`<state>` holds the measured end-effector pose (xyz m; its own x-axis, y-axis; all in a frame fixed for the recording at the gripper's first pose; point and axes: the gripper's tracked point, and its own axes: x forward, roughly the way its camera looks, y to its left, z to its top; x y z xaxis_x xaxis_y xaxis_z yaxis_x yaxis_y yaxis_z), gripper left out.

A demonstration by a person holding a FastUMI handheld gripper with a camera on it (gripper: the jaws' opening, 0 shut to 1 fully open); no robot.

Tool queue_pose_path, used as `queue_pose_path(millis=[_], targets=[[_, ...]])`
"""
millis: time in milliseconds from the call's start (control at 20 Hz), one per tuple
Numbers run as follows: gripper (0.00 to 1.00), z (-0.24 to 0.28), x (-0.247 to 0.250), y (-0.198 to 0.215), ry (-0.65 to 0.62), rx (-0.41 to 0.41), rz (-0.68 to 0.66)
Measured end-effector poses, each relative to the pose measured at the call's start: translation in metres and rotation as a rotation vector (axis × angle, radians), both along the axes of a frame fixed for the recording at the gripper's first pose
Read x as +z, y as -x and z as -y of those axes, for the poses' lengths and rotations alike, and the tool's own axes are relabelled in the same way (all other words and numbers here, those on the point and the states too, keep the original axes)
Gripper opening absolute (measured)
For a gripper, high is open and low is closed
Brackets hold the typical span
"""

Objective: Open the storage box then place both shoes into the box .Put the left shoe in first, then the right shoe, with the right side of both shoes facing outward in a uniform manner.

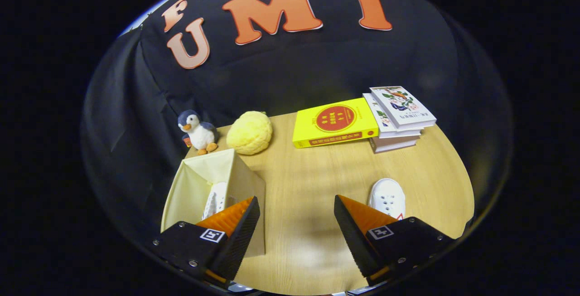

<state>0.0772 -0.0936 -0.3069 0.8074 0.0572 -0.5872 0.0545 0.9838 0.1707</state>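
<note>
1. Gripper (297,205): 2 fingers spread wide, nothing between them, only bare tabletop in the gap; each finger body carries a small square marker on top
2. Table (308,182): light wood-grain top, bearing every item below
3. Storage box (190,187): pale cream, open at the top, standing just ahead of the left finger, which overlaps its near corner in view; inner walls visible
4. Shoe in the box (216,201): white, perforated upper, standing inside the storage box against its right wall, partly hidden behind the left finger; which shoe of the pair it is cannot be told
5. Shoe on the table (387,197): white, perforated toe, lying on the tabletop just beyond the right finger, its rear end hidden by that finger; a small red mark shows at its edge; well apart from the storage box
6. Yellow plush ball (249,132): round, textured, beyond the storage box at the far edge of the table
7. Penguin toy (198,131): upright, dark head, white belly, orange beak and feet, just beside the yellow plush ball at the far left corner
8. Yellow book (334,122): lying flat, red round emblem on the cover, at the far side of the table
9. Stack of books (398,117): pale covers with plant pictures, touching the yellow book on its right
</note>
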Motion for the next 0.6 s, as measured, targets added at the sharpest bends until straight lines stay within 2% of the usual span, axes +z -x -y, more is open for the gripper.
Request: queue_pose_path(millis=[600], targets=[[0.99, 0.138, -0.075, 0.047, 0.049, -0.132, -0.118]])
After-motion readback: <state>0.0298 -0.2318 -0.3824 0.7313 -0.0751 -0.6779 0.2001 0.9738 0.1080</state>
